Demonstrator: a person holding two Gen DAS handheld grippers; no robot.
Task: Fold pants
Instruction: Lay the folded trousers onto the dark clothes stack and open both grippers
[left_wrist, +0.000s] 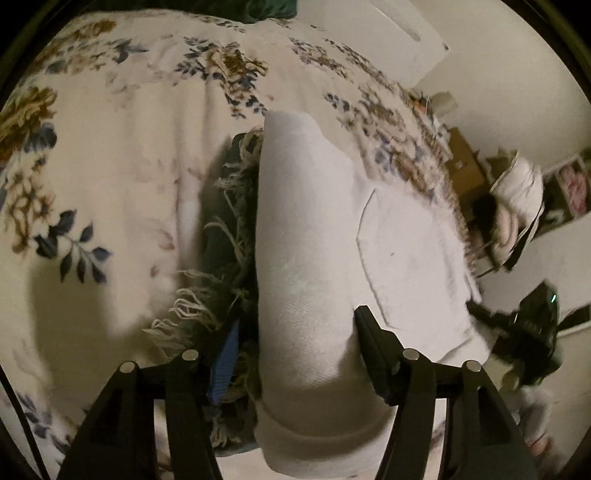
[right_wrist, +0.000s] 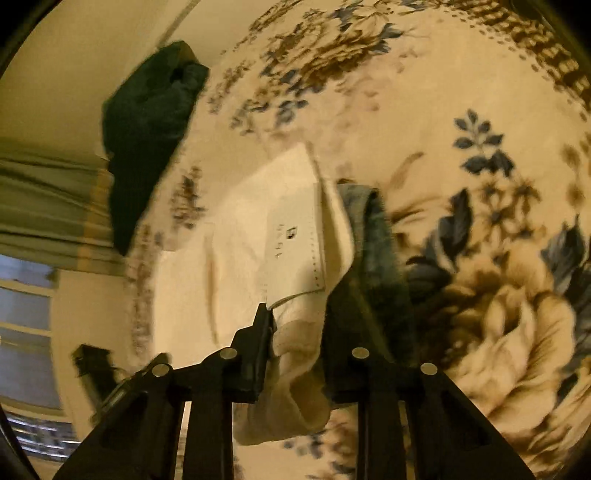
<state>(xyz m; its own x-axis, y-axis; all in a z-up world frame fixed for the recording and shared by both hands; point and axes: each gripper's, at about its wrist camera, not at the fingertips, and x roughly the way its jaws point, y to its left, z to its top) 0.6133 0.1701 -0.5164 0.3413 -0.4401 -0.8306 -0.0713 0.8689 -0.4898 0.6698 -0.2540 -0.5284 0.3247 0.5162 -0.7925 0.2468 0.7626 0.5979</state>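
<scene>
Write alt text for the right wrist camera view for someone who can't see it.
The right tongs grip a bunched fold of white pants over a floral bedspread. A frayed denim piece lies beside the white fabric, and a dark green garment sits at the bed's far edge.

Left gripper (left_wrist: 295, 332): its left finger is buried behind dark frayed cloth (left_wrist: 229, 229), so only the right finger (left_wrist: 373, 343) shows. White pants (left_wrist: 303, 258) run off the bottom edge, lower hem cut off. Other gripper (left_wrist: 524, 325) at the right edge is motion-blurred, state unreadable there. Right gripper (right_wrist: 295, 332): the pants bunch between the fingers, hiding the contact. Label print (right_wrist: 291, 236) is too small and smeared to read. Bedspread (right_wrist: 498, 295) pattern is blurred.
</scene>
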